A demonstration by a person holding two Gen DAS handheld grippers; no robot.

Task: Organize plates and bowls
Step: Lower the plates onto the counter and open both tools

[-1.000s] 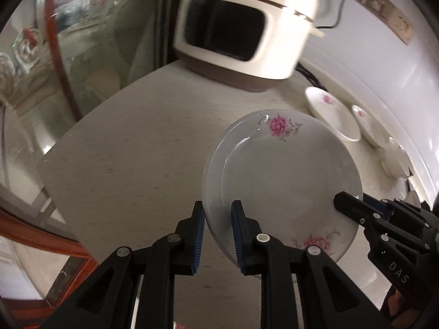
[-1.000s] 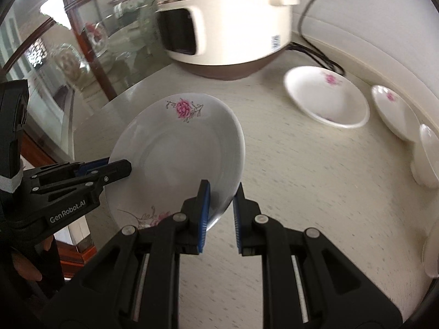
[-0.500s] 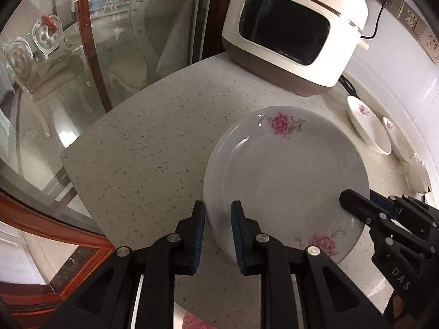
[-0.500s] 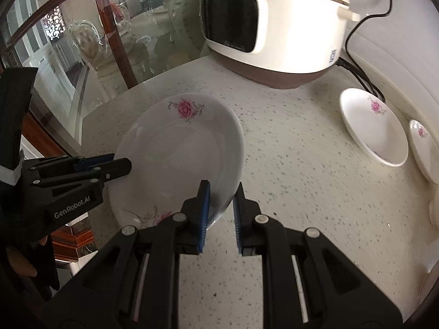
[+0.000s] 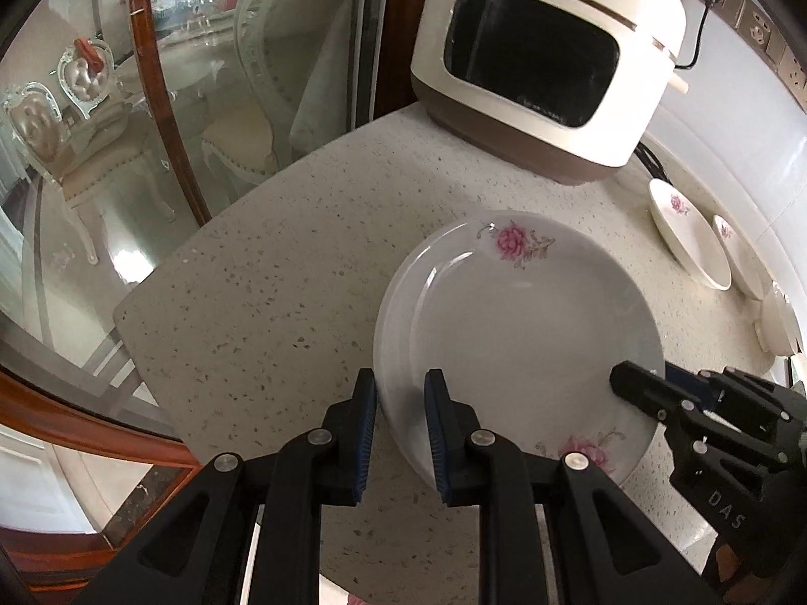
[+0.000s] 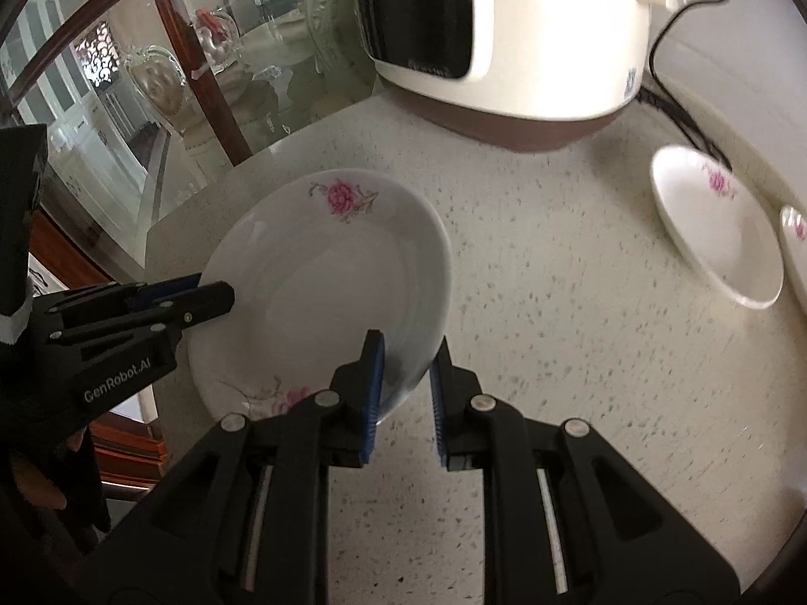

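Both the left gripper (image 5: pixel 400 411) and right gripper (image 6: pixel 406 388), jaws nearly closed, clamp opposite rims of a round white rose-patterned porcelain plate (image 5: pixel 524 333) just above the speckled stone countertop (image 5: pixel 282 272), apparently mid-placement; next, a level set-down and release.

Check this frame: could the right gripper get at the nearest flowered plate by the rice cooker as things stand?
Probably not yet. The right gripper is clamped on the held plate, shared with the left gripper. The counter toward that nearest plate lies clear.

White plate (image 5: pixel 524 333), pink rose print; speckled beige counter (image 5: pixel 282 292); cream cooker (image 5: pixel 550 55).
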